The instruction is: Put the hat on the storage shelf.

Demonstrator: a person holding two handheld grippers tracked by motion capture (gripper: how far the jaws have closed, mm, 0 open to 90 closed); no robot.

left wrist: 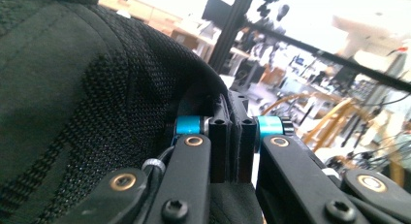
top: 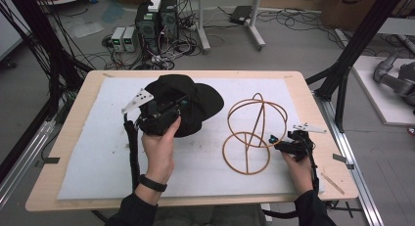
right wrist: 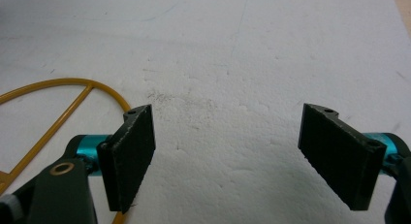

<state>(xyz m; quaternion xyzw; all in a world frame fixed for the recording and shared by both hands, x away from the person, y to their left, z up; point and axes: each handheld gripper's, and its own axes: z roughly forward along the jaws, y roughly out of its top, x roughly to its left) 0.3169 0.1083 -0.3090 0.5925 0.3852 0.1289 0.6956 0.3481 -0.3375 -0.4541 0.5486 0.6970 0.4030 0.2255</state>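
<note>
Cap point(top: 195, 106): one, black, lying on the white pad point(top: 98, 152) at the counter's middle-left, with the left gripper point(top: 169, 108) at its near edge. In the left gripper view the two fingers point(left wrist: 218, 146) stand pressed together on a fold of the cap's edge, the knit fabric point(left wrist: 87, 103) bulging up to the left of them. The left hand point(top: 159, 145) wraps the gripper body from below, a dark band on its wrist, and one grey three-cornered plate point(top: 137, 100) sticks out on the gripper's left.

The right gripper point(top: 275, 140) has its two fingers point(right wrist: 128, 156) set wide apart with bare pad between them, touching nothing. One wire hat stand point(top: 252, 130), tan, sits just to the left of them: a flat ring on the pad with a rounded cage of hoops rising from it; part of the ring point(right wrist: 58, 88) passes beside and under one finger in the right gripper view. The right hand point(top: 298, 167) holds that gripper near the counter's point(top: 68, 138) right edge.

Cap and stand lie side by side, close but not touching. Beyond the counter, on the floor, stand cabled boxes point(top: 156, 20).
</note>
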